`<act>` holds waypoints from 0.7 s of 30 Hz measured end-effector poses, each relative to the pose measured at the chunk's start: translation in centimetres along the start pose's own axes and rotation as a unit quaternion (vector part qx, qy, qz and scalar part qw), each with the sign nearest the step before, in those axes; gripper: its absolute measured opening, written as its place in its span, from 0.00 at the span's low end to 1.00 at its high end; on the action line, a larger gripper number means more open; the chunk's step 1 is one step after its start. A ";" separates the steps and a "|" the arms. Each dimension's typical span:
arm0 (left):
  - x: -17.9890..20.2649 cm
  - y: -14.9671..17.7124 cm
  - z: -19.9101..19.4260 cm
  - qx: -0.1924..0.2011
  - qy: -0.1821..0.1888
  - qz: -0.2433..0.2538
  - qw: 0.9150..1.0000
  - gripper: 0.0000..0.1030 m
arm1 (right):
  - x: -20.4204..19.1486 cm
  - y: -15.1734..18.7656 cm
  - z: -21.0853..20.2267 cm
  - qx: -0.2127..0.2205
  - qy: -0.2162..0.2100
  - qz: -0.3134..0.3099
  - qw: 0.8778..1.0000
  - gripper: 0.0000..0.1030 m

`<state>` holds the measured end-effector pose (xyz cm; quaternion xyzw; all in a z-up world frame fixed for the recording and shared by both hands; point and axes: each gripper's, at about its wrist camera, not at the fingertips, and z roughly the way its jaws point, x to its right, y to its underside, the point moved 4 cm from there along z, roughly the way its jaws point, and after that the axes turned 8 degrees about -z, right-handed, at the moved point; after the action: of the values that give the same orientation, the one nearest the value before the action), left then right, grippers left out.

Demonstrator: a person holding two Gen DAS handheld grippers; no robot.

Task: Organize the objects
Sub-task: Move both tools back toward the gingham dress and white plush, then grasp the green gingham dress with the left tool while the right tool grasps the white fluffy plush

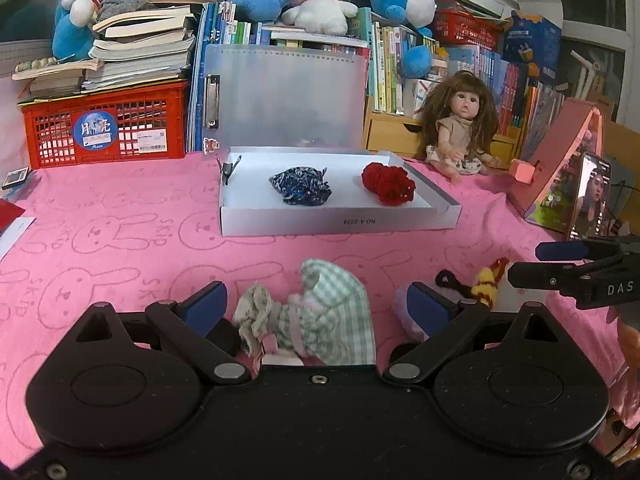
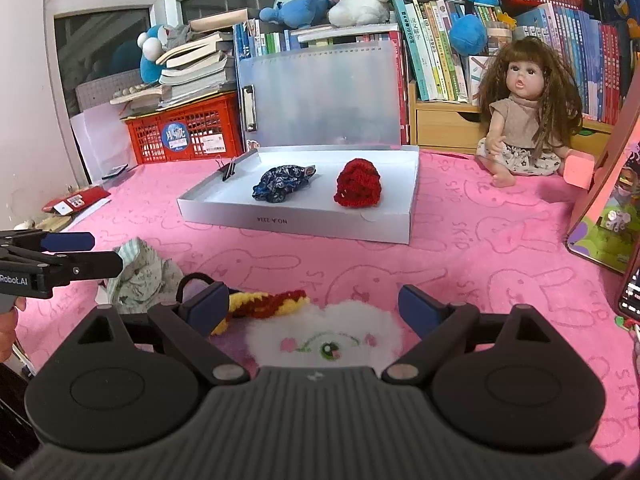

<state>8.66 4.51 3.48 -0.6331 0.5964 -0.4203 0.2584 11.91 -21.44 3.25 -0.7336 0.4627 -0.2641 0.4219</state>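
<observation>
A shallow white box lid [image 1: 340,222] [image 2: 296,222] lies on the pink cloth and holds a blue patterned hat [image 1: 301,186] [image 2: 282,182] and a red crocheted hat [image 1: 388,182] [image 2: 358,184]. My left gripper [image 1: 316,304] is open around a green checked doll garment [image 1: 320,316] [image 2: 140,276] lying on the cloth. My right gripper [image 2: 314,304] is open above a white fluffy piece with an embroidered eye [image 2: 324,340]. A yellow and red knitted piece [image 2: 268,304] [image 1: 490,280] lies beside its left finger.
A long-haired doll [image 1: 460,128] [image 2: 524,112] sits at the back right. A red crate [image 1: 108,128] with stacked books, a translucent folder [image 1: 288,96], plush toys and shelved books line the back. A phone [image 1: 592,196] leans on a pink box at the right.
</observation>
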 end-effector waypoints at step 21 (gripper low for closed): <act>-0.1 1.6 0.2 -0.003 -0.005 0.013 1.000 0.93 | -0.9 2.0 1.0 -0.023 0.015 -0.027 0.999 0.94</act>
<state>8.03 4.35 2.02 -0.6283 0.6047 -0.4114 0.2650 11.43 -20.67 1.03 -0.7510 0.4550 -0.2757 0.3911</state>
